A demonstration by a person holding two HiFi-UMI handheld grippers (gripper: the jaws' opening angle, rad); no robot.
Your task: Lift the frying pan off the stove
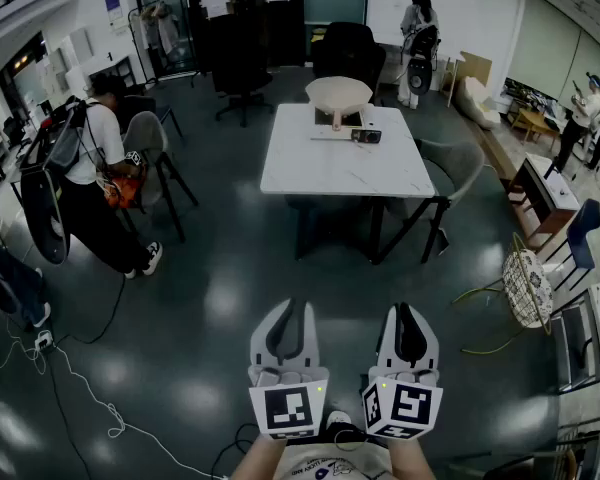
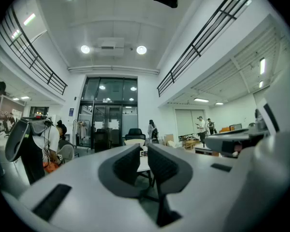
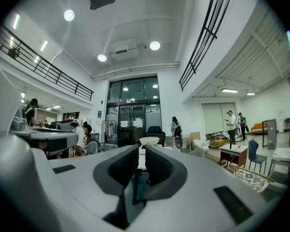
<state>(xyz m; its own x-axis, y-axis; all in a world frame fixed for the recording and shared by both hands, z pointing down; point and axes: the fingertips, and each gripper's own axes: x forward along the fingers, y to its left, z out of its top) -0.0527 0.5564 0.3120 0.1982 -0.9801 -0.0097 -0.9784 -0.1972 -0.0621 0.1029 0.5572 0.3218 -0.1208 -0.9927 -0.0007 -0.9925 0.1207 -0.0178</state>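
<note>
Left gripper (image 1: 287,313) and right gripper (image 1: 407,313) are pointing level, jaws closed, empty | frying pan (image 1: 338,96) is sitting on stove (image 1: 332,131) on desk (image 1: 320,173), well ahead | likely carrying posture, pan being beyond reach.

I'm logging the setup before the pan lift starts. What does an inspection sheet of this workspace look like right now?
Surface: white table, far ahead of both grippers.
Job's things: pale round pan-like thing near the table's far edge, over a flat unit; too small to confirm as pan and stove.
Clutter: small dark device beside the unit.
Grippers: left gripper and right gripper held level, jaws together, nothing between them.
Cables: white cable and black cable on the floor at left.
Surroundings: grey chair by the table; person with backpack at left; more people at the back and right.
</note>
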